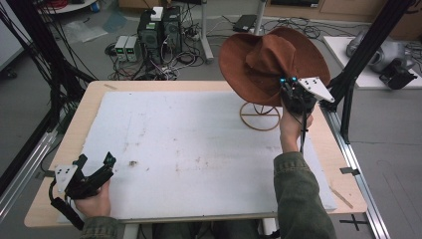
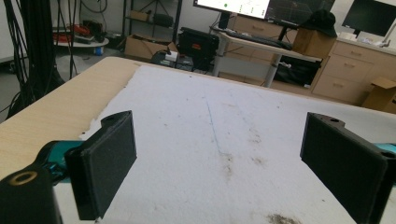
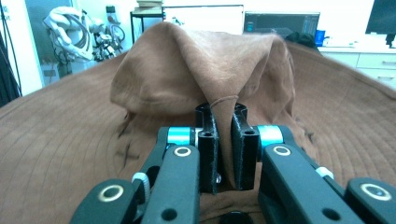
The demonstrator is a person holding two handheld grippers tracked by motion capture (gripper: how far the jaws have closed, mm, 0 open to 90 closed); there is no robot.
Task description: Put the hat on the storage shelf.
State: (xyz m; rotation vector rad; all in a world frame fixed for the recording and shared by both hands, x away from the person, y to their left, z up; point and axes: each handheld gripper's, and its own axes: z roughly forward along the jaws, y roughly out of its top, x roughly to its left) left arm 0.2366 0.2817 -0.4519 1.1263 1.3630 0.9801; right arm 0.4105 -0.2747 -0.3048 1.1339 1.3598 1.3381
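A brown wide-brimmed hat [image 1: 268,59] is held up above the table's far right. My right gripper [image 1: 290,84] is shut on its crown. In the right gripper view the jaws pinch a fold of the hat's crown [image 3: 196,70] at my right gripper [image 3: 226,140], with the brim spread behind. Below the hat a wooden ring stand [image 1: 260,115] sits on the white mat [image 1: 189,144]. My left gripper [image 1: 94,164] rests at the near left corner, jaws wide apart; in the left gripper view my left gripper [image 2: 219,163] holds nothing over the mat [image 2: 210,130].
The wooden table edge [image 1: 89,99] frames the stained mat. Black frame posts [image 1: 370,45] stand at the right, cables and computer boxes [image 1: 159,30] lie on the floor beyond. Desks and drawers [image 2: 355,70] stand in the background.
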